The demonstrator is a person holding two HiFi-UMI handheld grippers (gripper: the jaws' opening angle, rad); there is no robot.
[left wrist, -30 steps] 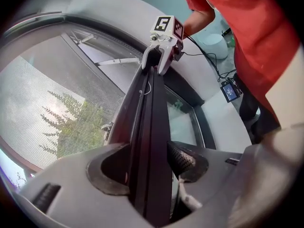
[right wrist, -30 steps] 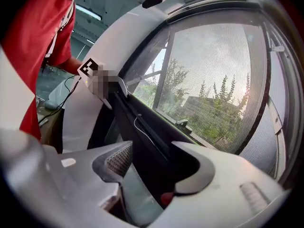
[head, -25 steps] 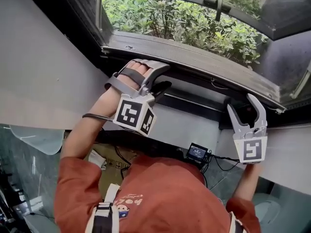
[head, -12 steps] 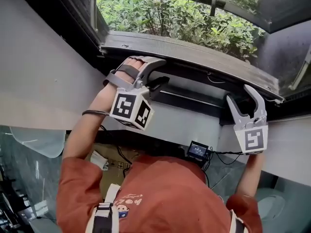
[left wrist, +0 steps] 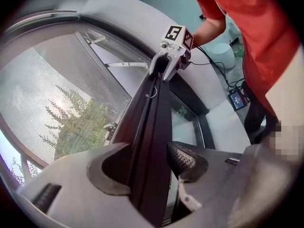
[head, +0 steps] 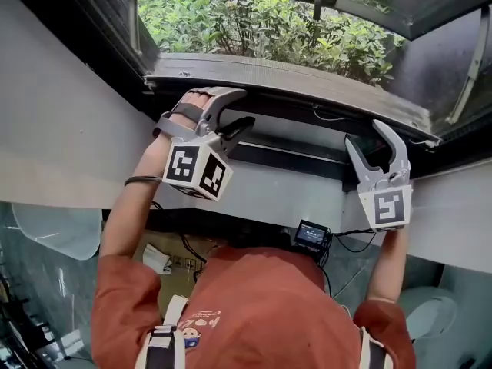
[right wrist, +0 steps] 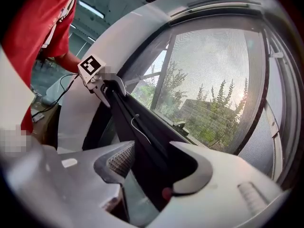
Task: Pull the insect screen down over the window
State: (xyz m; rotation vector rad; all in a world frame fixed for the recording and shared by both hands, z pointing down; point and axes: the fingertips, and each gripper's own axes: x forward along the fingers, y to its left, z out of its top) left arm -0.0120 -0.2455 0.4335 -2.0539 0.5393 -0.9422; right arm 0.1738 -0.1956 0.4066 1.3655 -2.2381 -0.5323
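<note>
At the window [head: 261,25], the screen's pull bar [head: 292,102] runs crosswise; the left gripper [head: 242,108] and right gripper [head: 369,141] each pinch it, well apart along its length.

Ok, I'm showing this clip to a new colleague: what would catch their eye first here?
Probably the grey left gripper and right gripper, each with a black-and-white marker cube, both clamped on the long dark bar edging the grey mesh insect screen. Bright green shrubs fill the head view's top; the person's orange-red shirt fills its bottom.
</note>
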